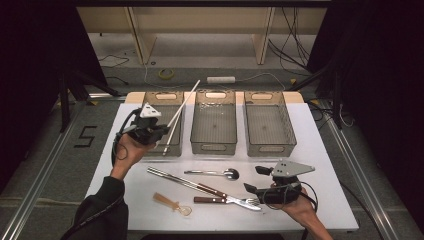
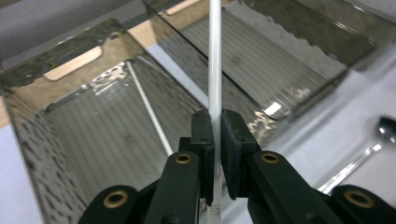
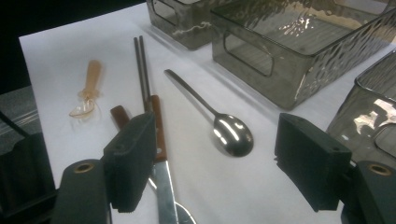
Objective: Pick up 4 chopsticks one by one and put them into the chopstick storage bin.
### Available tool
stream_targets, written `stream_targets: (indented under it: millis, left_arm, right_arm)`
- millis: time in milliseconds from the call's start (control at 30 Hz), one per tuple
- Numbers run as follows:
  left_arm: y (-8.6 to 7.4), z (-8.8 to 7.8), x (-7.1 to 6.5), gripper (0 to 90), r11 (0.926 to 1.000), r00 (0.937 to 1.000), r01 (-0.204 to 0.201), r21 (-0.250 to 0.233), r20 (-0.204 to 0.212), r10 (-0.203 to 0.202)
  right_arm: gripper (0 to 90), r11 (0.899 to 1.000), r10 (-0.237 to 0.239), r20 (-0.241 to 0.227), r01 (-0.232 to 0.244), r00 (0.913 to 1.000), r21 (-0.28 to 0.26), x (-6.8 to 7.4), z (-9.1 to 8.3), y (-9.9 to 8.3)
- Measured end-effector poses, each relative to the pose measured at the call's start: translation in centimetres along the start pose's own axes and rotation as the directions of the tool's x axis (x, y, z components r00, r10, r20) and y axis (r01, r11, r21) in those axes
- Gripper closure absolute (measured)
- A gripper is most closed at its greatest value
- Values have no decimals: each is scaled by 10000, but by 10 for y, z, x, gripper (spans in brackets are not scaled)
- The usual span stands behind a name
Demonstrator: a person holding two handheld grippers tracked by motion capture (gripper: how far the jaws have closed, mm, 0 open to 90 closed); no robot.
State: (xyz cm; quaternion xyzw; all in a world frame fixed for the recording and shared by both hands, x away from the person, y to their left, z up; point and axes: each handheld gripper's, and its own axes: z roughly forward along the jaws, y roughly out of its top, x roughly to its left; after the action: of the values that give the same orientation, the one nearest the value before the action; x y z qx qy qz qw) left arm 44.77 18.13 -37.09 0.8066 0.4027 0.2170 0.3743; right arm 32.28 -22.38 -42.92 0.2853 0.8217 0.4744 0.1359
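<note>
My left gripper (image 1: 166,131) is shut on a long white chopstick (image 1: 181,109) and holds it slanted over the left grey bin (image 1: 150,96). In the left gripper view the pads (image 2: 203,133) pinch the chopstick (image 2: 215,65), and a second white chopstick (image 2: 150,112) lies inside the bin (image 2: 28,140). My right gripper (image 1: 256,179) stands open low over the table at the right. In the right gripper view its jaws (image 3: 217,135) are wide apart, with a metal spoon (image 3: 231,133) lying on the table beyond them, untouched.
Middle bin (image 1: 192,125) and right bin (image 1: 290,125) stand beside the left one at the back. On the white table (image 1: 320,150) lie the spoon (image 1: 216,173), metal chopsticks (image 1: 172,178), a brown-handled fork (image 1: 235,201) and a small amber plastic spoon (image 1: 172,203).
</note>
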Motion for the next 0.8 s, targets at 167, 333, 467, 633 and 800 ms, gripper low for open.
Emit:
stream_targets:
  millis: [167, 333, 467, 633, 800]
  left_arm:
    - [1, 6, 16, 836, 9992, 9989, 376, 138, -293, -371]
    - [-2, 16, 30, 835, 9967, 9961, 805, 63, -371, -802]
    - [-3, 21, 40, 835, 9929, 9915, 1186, 68, -550, -1180]
    - [-9, 27, 48, 834, 9880, 9857, 1533, 184, -732, -1516]
    - [-18, 34, 52, 833, 9839, 9812, 1769, 233, -827, -1745]
  right_arm:
    - [284, 9999, 86, -104, -87, 9999, -98, 6, -3, -2]
    - [280, 10000, 12, -264, -12, 9997, -5, 9, -4, -3]
    - [280, 10000, -10, -276, 12, 9996, 93, 10, -3, -4]
    - [277, 9999, -25, -467, 30, 9989, 106, 11, -3, -3]
    - [276, 9998, -155, -536, 163, 9984, 143, 13, -3, -3]
